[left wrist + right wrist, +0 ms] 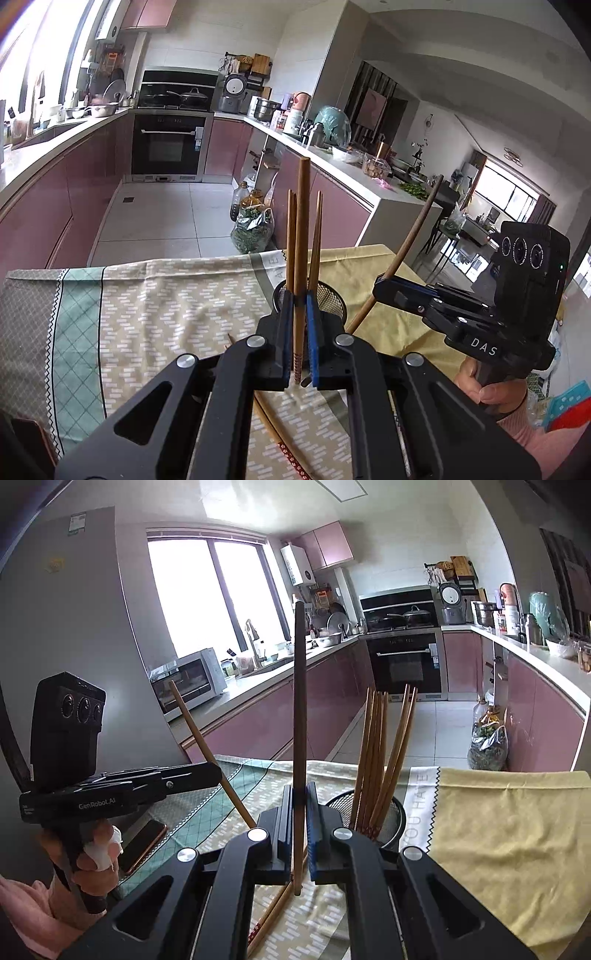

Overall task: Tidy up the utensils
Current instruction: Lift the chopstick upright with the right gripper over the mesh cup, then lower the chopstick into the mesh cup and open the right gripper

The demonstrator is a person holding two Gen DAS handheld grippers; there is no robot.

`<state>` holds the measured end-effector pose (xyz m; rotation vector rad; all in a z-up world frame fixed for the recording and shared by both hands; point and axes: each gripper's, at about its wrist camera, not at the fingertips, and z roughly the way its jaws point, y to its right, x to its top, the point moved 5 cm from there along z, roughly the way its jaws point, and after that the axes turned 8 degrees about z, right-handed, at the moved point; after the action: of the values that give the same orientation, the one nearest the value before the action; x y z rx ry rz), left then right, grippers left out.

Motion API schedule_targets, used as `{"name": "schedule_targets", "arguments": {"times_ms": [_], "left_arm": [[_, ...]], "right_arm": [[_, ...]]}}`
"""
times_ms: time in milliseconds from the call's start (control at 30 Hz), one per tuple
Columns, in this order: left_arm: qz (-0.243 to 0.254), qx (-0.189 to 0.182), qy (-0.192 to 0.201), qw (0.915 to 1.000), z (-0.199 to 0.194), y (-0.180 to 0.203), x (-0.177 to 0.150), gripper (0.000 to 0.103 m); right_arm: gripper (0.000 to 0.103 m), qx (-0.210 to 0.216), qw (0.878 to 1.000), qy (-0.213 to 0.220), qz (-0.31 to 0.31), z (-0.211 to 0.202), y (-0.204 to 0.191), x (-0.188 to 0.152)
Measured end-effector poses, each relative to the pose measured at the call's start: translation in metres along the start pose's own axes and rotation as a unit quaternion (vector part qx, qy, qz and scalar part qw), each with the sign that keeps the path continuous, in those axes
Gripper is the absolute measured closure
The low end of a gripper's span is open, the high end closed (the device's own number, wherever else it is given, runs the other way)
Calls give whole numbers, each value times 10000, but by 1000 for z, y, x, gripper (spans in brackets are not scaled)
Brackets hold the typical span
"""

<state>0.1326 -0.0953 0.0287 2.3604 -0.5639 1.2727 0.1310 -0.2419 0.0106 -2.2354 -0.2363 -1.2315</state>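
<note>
My left gripper (300, 325) is shut on a brown chopstick (302, 236) held upright, just in front of a black mesh holder (332, 295) with several chopsticks (316, 240) standing in it. My right gripper (300, 812) is shut on a darker chopstick (300, 686), also upright, left of the mesh holder (391, 812) and its chopsticks (376, 753). In the left wrist view the right gripper (384, 286) shows at the right with its chopstick (410, 240) slanting. The left gripper (218, 771) shows at the left of the right wrist view, holding its chopstick (207, 749). Loose chopsticks (277, 912) lie on the cloth.
A patterned tea towel (166, 306) and a yellow cloth (517, 834) cover the table. A phone (142, 843) lies at the table's left edge. Loose chopsticks (273, 428) lie under my left gripper. Kitchen counters and an oven (168, 146) stand beyond.
</note>
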Motion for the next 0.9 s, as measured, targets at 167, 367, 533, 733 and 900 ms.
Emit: {"name": "schedule_targets", "arguments": {"times_ms": [167,367,533,733,900], "left_arm": [[79,-43,250,9996,-5,5,27,96],[215,1,439,9988,-5,12,55,95],[297,94,424,9986,6,16,65,95],[402,238,151,9988,32,18,62,95],[513,253,-292,9979,53,17,47,95]], "right_arm": [[97,-57,9997,202,-101,-7,0,21],[97,-113,9991,376,-175,-10,3,39],[97,-227,9987,423,-184,-6,7,48],[97,-339,9990,275,-133,8,15,46],[97,-360,9992,-131,-67,29,22,34]]}}
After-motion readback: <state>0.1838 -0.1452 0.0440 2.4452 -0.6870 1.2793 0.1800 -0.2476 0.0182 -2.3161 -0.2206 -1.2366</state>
